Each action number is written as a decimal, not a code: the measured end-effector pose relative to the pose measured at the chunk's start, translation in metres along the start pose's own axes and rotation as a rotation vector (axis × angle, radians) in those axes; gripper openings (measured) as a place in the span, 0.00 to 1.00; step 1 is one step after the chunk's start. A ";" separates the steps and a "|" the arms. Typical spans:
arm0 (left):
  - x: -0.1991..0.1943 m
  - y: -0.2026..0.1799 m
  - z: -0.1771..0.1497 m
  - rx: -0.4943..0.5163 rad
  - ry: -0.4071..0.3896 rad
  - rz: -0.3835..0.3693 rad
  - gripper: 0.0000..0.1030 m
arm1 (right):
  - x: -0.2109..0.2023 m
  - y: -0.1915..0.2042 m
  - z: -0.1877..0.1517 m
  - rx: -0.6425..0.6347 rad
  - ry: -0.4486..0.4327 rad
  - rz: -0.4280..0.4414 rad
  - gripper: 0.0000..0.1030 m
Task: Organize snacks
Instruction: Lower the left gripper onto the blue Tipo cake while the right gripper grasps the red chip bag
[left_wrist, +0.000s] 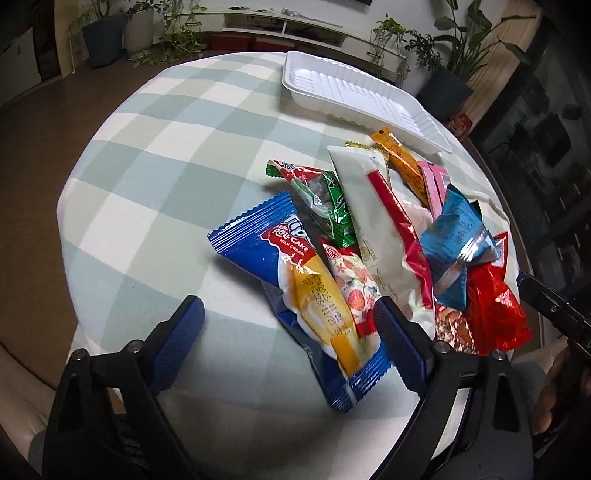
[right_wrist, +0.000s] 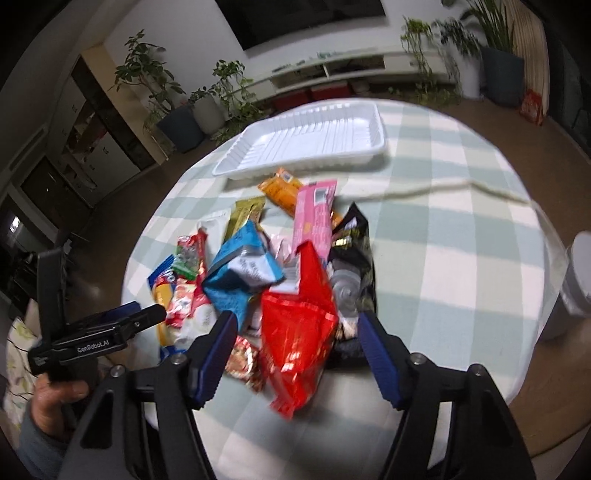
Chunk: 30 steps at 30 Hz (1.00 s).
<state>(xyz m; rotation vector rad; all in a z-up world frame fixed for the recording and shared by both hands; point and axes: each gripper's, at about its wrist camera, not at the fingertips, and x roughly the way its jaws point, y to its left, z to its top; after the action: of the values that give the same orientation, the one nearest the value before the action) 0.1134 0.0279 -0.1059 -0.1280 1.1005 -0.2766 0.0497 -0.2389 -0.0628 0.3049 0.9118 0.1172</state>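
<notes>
From the left wrist view, a round table under a pale green and white checked cloth (left_wrist: 155, 192) fills most of the picture, with brown floor around it. Potted plants (left_wrist: 110, 33) and a low white shelf unit (left_wrist: 280, 22) line the far wall. A white ribbed plastic tray (left_wrist: 354, 92) sits empty at the far right of the table, just beyond the snack pile. Nearest lies a blue, white and yellow cake wrapper (left_wrist: 295, 280) printed "ROLL CAKE" and "MILK CREAM", with a stamped date too small to read. Beside it are a green and red sweet packet (left_wrist: 321, 199), a long cream pouch with a red stripe (left_wrist: 373, 206), a teal foil packet (left_wrist: 458, 236), a shiny red bag (left_wrist: 495, 314) and an orange stick pack (left_wrist: 402, 158). The left gripper (left_wrist: 288, 325) stands wide apart over the cake wrapper's near end, its blue pads (left_wrist: 184, 325) pressing on nothing.

From the right wrist view, blurred, the same cloth shows a raised crease (right_wrist: 443, 190) running right. The tray (right_wrist: 314, 147) lies at the far edge, and a dark screen (right_wrist: 303, 18) hangs on the wall. A pink flat packet (right_wrist: 314, 218) and a black packet (right_wrist: 351, 251) lie beside the red bag (right_wrist: 295, 317). The right gripper (right_wrist: 295, 347) is partly open, straddling the red bag, with no grip visible. At left, a hand (right_wrist: 55, 398) holds the other gripper, marked "GenRobot.AI".
</notes>
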 end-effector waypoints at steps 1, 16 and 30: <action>0.002 0.003 0.000 -0.023 0.001 -0.021 0.90 | -0.002 -0.001 0.001 0.015 -0.028 0.013 0.69; 0.023 0.001 0.015 -0.034 0.047 0.109 0.90 | 0.009 -0.007 -0.003 -0.008 0.050 -0.040 0.50; 0.020 0.004 0.008 0.065 0.054 0.126 0.70 | 0.013 0.001 -0.005 -0.037 0.059 -0.036 0.47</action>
<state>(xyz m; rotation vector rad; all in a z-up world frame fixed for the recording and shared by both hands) 0.1298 0.0257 -0.1203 0.0069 1.1467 -0.2040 0.0536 -0.2339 -0.0756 0.2522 0.9719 0.1105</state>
